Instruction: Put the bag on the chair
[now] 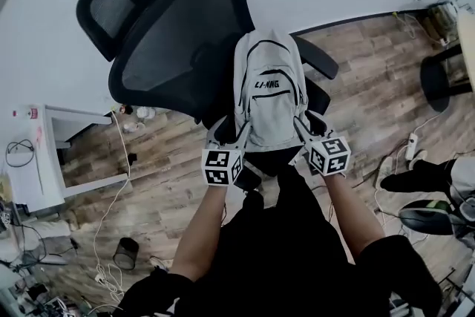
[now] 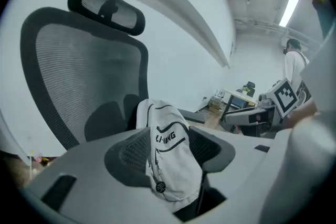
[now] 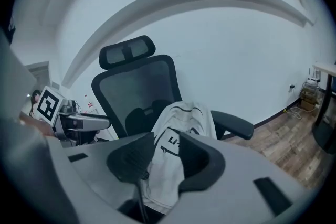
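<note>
A light grey backpack (image 1: 267,89) stands upright on the seat of a black mesh office chair (image 1: 174,37), leaning on the backrest between the armrests. My left gripper (image 1: 231,134) is at the bag's lower left corner and my right gripper (image 1: 304,126) at its lower right corner. In the left gripper view the bag's fabric (image 2: 164,120) fills the gap between the dark pads (image 2: 134,152) of the left gripper (image 2: 170,152). In the right gripper view the bag (image 3: 184,118) is likewise pinched between the jaws of the right gripper (image 3: 164,157). Both are shut on the bag.
A white cabinet (image 1: 44,152) stands at the left on the wood floor, with cables (image 1: 107,263) and a small black bin (image 1: 126,252) near it. At the right are another chair's base (image 1: 438,78), a power strip (image 1: 412,146) and another person's legs (image 1: 423,178).
</note>
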`<state>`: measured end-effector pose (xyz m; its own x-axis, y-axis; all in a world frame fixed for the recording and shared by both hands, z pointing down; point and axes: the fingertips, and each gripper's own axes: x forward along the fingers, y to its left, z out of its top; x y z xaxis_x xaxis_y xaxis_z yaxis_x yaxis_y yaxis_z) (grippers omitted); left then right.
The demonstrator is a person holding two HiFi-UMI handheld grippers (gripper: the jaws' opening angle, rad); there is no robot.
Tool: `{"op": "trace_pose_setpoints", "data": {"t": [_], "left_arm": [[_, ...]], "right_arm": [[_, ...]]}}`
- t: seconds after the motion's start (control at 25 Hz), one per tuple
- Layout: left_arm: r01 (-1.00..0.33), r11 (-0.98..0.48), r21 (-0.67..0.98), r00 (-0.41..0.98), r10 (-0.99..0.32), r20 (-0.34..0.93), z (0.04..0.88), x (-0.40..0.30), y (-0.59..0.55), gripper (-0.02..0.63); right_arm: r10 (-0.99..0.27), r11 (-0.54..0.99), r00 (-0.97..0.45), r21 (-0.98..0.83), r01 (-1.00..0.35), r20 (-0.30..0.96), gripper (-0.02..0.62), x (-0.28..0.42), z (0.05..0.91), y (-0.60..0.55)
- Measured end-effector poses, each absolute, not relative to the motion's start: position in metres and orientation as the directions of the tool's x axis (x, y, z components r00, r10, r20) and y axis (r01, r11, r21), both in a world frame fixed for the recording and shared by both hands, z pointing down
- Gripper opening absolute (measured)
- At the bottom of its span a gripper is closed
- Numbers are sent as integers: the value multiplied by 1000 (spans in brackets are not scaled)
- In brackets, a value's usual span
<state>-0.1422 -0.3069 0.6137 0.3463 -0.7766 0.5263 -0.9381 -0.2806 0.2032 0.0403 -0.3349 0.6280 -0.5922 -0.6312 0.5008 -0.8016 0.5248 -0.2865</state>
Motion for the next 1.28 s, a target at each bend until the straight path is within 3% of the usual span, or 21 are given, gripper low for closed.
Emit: {"op": "trace_pose_setpoints", "data": {"t": [0.08, 0.16, 0.2, 0.48, 0.96, 1.28], "left_arm": [[-940, -270, 207, 339, -797, 500, 601, -147, -301, 163], [-943, -261, 209, 331, -809, 486, 593, -152, -293, 38], [-942, -269, 201, 334, -809, 483, 589, -152, -288, 23], [-918, -358, 173, 397, -818, 416, 541, -152, -268, 21], [-929, -370, 3, 354, -887, 295, 481, -164, -259, 23], [-928, -373, 5, 359, -889, 284, 478, -167, -261, 23]], "right_arm": [[-653, 537, -589, -257, -803, 476, 71, 40, 608, -335], [-668, 551, -581, -215, -806, 466, 30, 38, 592, -333], [-672, 562, -577, -187, -806, 464, 24, 35, 585, -331], [-703, 629, -590, -39, -776, 397, 20, 0, 525, -306], [-743, 636, -610, 5, -772, 275, 18, -26, 472, -284], [-769, 603, -580, 5, -797, 268, 19, -22, 474, -285]]}}
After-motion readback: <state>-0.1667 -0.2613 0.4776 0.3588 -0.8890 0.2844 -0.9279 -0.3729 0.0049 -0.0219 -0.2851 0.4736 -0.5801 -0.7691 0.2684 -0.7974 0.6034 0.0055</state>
